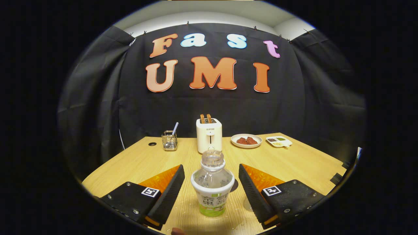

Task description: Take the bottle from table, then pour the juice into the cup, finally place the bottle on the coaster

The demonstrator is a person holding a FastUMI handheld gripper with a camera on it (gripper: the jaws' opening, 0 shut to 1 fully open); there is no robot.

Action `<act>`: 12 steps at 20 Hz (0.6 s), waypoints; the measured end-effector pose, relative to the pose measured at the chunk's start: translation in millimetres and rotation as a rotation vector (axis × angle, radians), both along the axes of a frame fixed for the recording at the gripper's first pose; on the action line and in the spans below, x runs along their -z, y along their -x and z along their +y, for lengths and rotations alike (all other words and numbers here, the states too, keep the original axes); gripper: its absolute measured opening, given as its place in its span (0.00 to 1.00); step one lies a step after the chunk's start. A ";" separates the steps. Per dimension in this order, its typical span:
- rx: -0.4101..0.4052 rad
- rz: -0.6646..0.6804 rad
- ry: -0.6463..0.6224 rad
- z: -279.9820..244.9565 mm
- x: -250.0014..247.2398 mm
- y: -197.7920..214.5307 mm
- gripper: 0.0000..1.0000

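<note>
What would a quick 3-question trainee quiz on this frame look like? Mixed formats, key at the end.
1. True or false: the gripper has both fingers pressed on the bottle.
2. What stands directly beyond the bottle on the table? A) toaster B) kettle C) blender
3. Fill in: the bottle stands upright and has no ____ on its neck.

Key:
1. False. The fingers are open, with the bottle between them and a gap on each side.
2. A. The toaster holds two slices; a wire caddy stands on one side of it and a plate on the other.
3. cap
</note>
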State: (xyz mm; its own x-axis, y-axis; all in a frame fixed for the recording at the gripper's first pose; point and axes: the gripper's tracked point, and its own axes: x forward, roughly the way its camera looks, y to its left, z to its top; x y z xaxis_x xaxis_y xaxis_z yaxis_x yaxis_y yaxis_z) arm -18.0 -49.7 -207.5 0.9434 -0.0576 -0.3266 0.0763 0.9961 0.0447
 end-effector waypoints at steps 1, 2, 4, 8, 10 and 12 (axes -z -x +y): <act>-0.003 0.011 0.005 0.0 6.4 0.6 0.99; -0.005 0.017 0.012 0.3 11.8 1.4 0.99; -0.007 0.042 0.012 1.8 25.4 2.0 0.99; -0.021 0.082 0.013 9.2 45.7 3.2 0.99; -0.028 0.098 0.018 12.6 53.6 3.2 0.99; -0.024 0.108 0.017 13.9 60.4 3.8 0.99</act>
State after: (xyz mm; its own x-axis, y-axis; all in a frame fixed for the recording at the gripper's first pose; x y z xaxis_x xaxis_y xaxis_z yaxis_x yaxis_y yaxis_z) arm -21.8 -35.8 -267.9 0.9040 -0.0415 -0.4254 0.0557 0.9982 0.0211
